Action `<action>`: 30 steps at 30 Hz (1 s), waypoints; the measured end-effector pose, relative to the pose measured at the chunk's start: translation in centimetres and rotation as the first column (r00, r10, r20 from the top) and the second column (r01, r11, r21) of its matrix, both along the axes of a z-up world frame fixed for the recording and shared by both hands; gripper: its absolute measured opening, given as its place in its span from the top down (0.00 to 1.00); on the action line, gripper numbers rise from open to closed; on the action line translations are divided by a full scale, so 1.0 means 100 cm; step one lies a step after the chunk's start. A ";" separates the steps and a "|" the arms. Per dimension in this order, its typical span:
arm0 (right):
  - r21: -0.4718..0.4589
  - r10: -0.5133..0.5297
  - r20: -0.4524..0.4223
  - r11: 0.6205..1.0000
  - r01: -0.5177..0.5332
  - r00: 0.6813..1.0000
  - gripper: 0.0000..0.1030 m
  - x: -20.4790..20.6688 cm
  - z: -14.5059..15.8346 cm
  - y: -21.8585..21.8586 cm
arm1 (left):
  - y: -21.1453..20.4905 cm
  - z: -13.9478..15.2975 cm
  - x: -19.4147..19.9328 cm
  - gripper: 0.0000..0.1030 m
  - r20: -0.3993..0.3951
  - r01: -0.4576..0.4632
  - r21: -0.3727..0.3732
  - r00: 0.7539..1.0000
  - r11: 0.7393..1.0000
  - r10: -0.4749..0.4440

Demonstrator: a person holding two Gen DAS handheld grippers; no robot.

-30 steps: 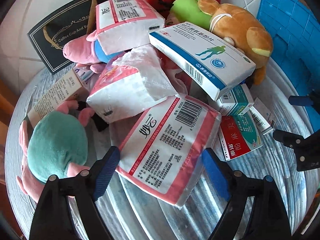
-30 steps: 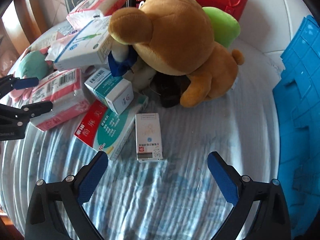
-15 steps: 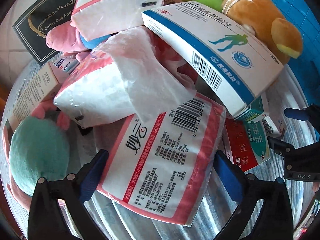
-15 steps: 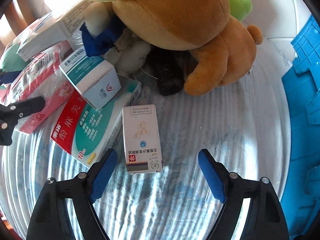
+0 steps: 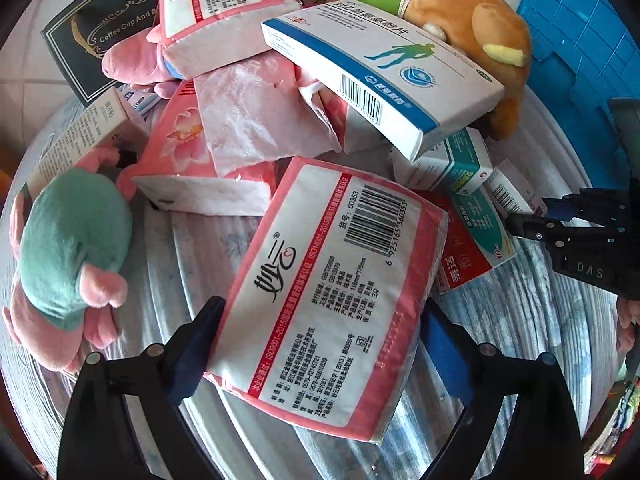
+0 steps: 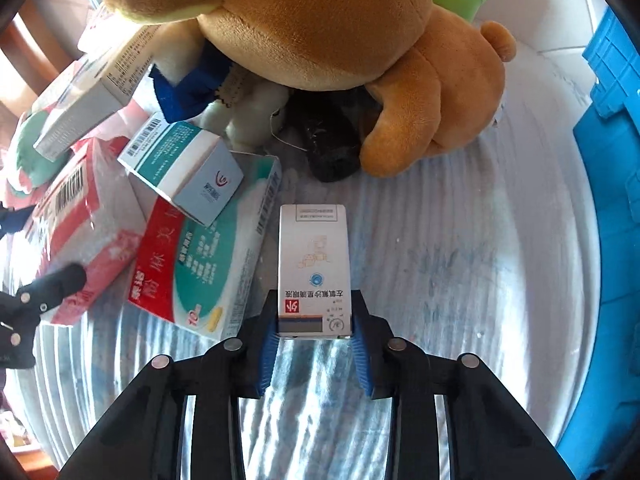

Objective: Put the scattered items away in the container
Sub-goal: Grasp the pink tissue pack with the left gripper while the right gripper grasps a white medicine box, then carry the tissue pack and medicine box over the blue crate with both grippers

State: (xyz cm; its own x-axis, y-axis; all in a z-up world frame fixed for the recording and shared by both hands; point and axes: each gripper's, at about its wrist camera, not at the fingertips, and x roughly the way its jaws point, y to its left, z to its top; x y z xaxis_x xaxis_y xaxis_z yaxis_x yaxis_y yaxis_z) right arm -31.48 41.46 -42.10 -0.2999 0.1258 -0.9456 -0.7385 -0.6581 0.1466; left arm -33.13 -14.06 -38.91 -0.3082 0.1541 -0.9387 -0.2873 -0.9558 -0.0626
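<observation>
Both grippers have closed since a second ago: right gripper [image 6: 315,334] now clamps the small white medicine box [image 6: 314,270] on the striped tablecloth [image 6: 460,280]; only the left view shows left gripper [image 5: 320,334] squeezing the pink tissue pack [image 5: 332,292], blue plastic crate [image 5: 580,48] behind

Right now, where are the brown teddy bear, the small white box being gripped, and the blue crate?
Brown teddy bear [image 6: 320,20]: right wrist view, on its round back.
Small white box [image 6: 314,264]: right wrist view, middle of its top face.
Blue crate [image 5: 580,48]: left wrist view, on its ribbed wall.
</observation>
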 end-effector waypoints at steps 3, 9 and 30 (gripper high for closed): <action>0.010 -0.005 -0.024 1.000 0.005 1.000 0.69 0.009 0.010 -0.003 | -0.006 0.005 0.011 0.08 -0.007 -0.026 0.006 1.000 1.000 0.026; -0.001 0.006 -0.067 1.000 -0.006 0.998 0.70 0.030 0.025 -0.017 | -0.018 0.016 0.036 0.08 -0.017 -0.074 0.010 0.997 0.997 0.075; 0.102 0.013 -0.154 0.995 0.003 0.988 0.70 0.078 0.094 -0.090 | -0.022 0.063 0.115 0.08 -0.084 -0.250 -0.040 0.966 0.967 0.246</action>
State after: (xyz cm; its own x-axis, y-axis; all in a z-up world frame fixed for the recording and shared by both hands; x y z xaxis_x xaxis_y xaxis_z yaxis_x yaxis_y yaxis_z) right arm -23.68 32.43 -32.71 -0.4424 0.2172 -0.8701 -0.7085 -0.6794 0.1907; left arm -21.68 -16.24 -32.58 -0.4035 0.0167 -0.9148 -0.0429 -0.9991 0.0006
